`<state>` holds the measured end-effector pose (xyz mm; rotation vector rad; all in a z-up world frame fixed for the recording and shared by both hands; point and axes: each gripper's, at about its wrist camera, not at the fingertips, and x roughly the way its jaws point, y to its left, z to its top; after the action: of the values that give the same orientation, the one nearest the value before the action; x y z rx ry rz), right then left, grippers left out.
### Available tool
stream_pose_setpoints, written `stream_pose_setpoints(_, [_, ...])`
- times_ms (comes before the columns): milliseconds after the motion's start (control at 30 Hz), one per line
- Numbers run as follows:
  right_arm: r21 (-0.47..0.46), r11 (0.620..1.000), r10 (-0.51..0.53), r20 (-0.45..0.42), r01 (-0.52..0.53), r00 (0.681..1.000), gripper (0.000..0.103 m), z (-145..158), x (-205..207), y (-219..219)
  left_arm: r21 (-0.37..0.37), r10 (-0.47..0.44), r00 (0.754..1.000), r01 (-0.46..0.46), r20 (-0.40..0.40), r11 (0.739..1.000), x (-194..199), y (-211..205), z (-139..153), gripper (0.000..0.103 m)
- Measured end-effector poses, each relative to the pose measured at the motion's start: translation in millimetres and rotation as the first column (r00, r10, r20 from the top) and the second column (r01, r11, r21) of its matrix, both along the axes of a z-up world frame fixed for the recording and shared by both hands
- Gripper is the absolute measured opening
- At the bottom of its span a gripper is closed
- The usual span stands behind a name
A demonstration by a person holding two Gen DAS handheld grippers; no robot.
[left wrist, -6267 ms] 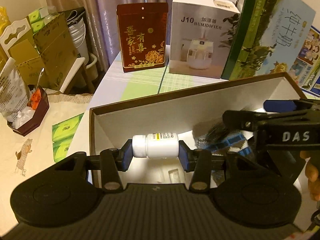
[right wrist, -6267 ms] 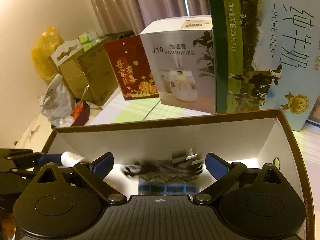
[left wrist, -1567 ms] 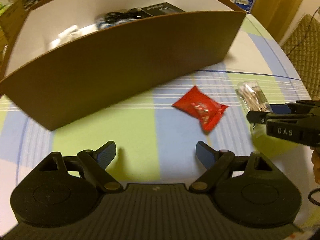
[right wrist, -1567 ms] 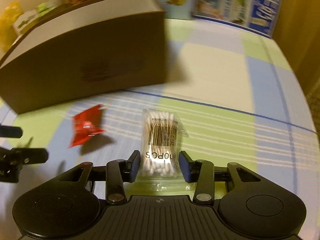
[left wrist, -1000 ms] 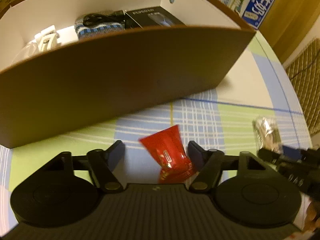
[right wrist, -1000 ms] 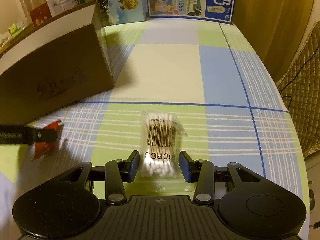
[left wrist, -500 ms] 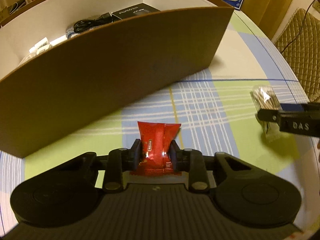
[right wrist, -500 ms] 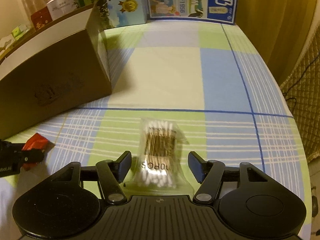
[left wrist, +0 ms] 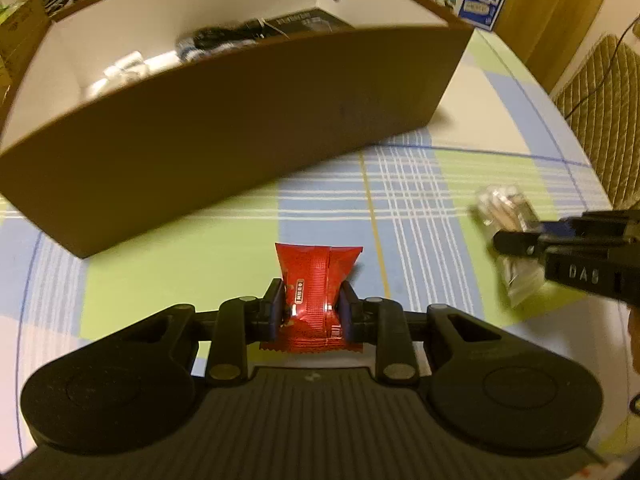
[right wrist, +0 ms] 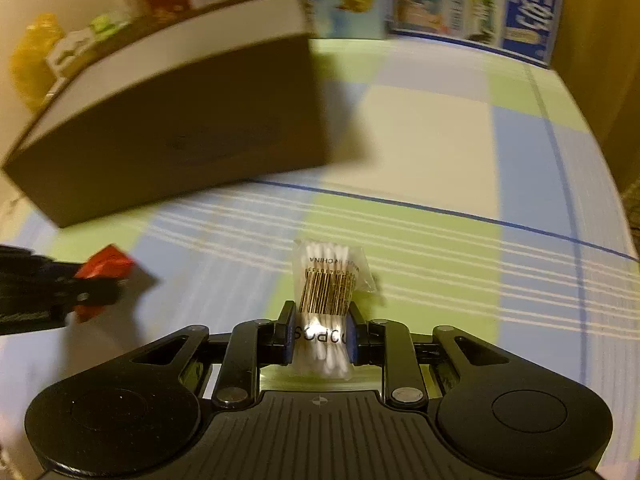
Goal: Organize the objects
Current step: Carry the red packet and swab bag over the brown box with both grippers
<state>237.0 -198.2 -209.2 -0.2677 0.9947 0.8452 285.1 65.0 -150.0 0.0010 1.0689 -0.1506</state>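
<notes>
The left gripper is clamped on a red foil sachet, near the long brown cardboard box on the checked tablecloth. To its right, the right gripper pinches a clear bag of cotton swabs.

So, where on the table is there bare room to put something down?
The widest bare patch of tablecloth lies right of the brown box, up to the milk cartons. A narrower strip lies between the box and both grippers. Inside the box it is crowded: cable, black case, white items.
</notes>
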Motion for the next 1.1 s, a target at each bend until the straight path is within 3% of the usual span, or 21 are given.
stream_pose_setpoints(500, [0.209, 0.968, 0.138, 0.037, -0.142, 0.99, 0.021, 79, -20, 44, -0.069, 0.076, 0.986, -0.067, 0.15, 0.995, -15, 29, 82, 0.023])
stream_pose_setpoints(633, [0.237, 0.959, 0.143, 0.06, -0.154, 0.988, 0.021, 93, -14, 64, -0.102, 0.092, 0.977, -0.073, 0.19, 0.992, -3, 40, 100, 0.023])
stream_pose_setpoints(800, [0.267, 0.95, 0.14, 0.091, -0.16, 0.986, 0.021, 106, -2, 91, -0.083, 0.119, 0.961, -0.101, 0.251, 0.991, 23, 55, 120, 0.023])
stream_pose_setpoints(1100, [0.261, 0.947, 0.159, 0.133, -0.189, 0.978, 0.021, 114, 15, 143, -0.061, 0.142, 0.95, -0.13, 0.277, 0.99, 76, 73, 128, 0.023])
